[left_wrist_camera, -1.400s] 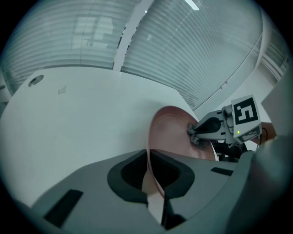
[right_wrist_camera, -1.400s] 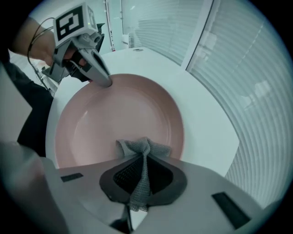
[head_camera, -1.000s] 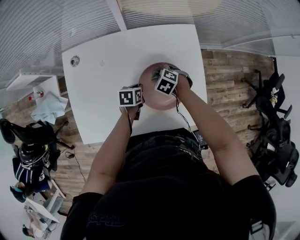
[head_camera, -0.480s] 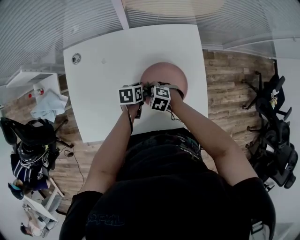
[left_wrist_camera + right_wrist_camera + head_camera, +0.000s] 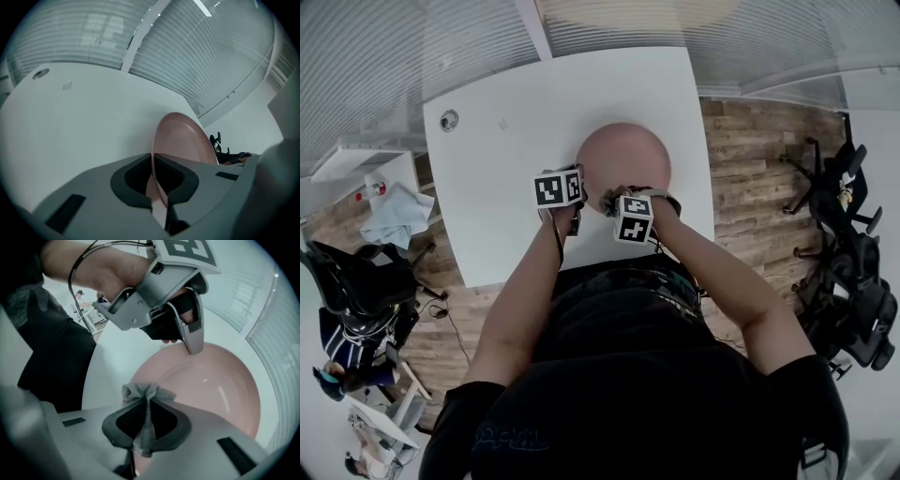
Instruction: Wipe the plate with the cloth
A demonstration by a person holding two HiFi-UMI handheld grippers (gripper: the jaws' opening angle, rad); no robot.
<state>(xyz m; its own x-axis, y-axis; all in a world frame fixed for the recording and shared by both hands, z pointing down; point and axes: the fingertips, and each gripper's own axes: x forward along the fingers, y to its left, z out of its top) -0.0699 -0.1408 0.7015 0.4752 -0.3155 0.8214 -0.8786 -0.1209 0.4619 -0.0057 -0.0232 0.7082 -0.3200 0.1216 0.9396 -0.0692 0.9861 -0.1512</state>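
Observation:
A pink plate (image 5: 623,159) lies on the white table (image 5: 506,122). My left gripper (image 5: 579,199) is shut on the plate's left rim; in the left gripper view the rim (image 5: 183,140) runs edge-on between the dark pads (image 5: 133,180). My right gripper (image 5: 615,199) is at the plate's near edge, shut on a bunched grey mesh cloth (image 5: 147,392). In the right gripper view the cloth sticks out of the jaws over the plate's near rim (image 5: 211,380). The left gripper (image 5: 192,347) shows there too, with its tip on the far rim.
The table's near edge lies just below both grippers, against the person's body. A small round fitting (image 5: 449,120) sits at the table's far left. Wooden floor (image 5: 759,159) and dark office chairs (image 5: 853,244) are to the right, a light cloth (image 5: 398,216) on furniture at left.
My right gripper with the cloth has swept across the plate from its far side to its near edge. The left gripper has kept its hold on the rim without moving.

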